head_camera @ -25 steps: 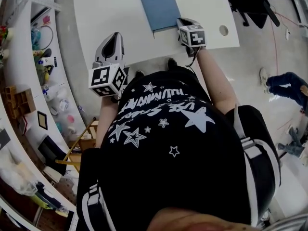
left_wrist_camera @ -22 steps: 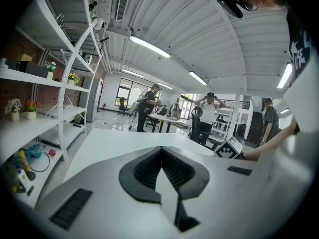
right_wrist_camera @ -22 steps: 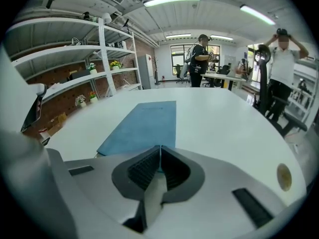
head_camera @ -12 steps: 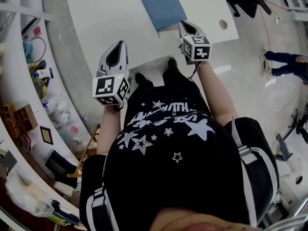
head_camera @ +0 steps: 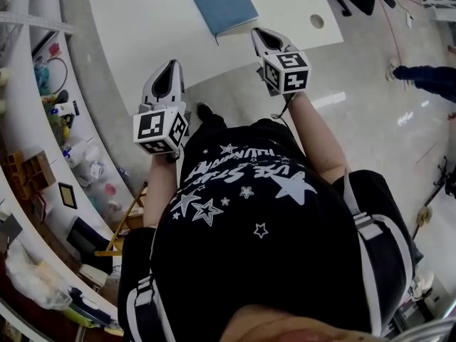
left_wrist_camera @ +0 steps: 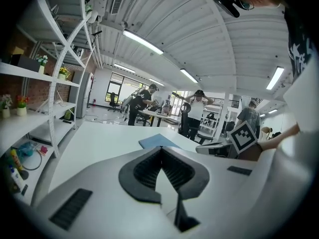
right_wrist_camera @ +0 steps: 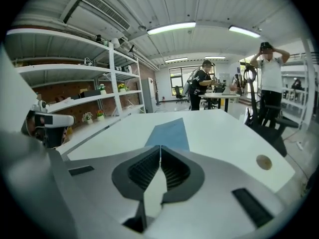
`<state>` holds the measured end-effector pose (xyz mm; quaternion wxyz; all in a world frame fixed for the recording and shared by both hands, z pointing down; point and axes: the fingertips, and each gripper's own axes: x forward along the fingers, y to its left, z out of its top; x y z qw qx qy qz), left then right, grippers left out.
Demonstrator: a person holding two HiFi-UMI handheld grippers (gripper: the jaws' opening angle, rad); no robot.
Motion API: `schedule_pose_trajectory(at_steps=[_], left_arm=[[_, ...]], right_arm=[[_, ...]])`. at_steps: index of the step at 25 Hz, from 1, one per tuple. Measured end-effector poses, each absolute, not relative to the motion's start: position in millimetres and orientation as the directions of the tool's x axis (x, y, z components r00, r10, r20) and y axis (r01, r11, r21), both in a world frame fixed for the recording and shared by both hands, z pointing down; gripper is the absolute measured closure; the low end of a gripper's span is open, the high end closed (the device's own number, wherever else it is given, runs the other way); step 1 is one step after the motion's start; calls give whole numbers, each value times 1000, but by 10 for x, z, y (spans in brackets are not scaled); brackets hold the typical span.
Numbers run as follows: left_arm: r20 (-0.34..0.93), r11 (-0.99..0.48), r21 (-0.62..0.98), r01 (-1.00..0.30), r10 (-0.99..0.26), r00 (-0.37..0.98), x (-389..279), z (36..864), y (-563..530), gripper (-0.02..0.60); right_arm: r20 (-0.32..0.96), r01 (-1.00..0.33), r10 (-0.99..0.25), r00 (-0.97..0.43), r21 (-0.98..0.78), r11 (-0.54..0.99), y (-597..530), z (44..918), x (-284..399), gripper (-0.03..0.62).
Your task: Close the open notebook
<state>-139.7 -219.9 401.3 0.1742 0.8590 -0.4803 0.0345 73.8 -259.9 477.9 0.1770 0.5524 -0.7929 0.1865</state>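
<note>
Right claw pulled back off the closed notebook, and gripper views alone show it and left claw pressed together.

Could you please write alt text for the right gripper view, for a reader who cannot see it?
The right tongs, shut and empty, point across a white table toward a closed blue notebook lying flat ahead.

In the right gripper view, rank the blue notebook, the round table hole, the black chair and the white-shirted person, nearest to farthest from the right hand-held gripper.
1. Blue notebook, straight ahead on the table, tied with round table hole, off right: too close to call.
2. Black chair, past the table's right edge.
3. White-shirted person, behind the chair.
</note>
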Motion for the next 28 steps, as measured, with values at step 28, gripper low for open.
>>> schedule_pose_trajectory(at_steps=[28], left_arm=[[140,-385,184,-904,-901,412,174,3639,-35,571]], right_arm=[[329,-840,-776,-538,-129,528,-611,4342,1996,579]])
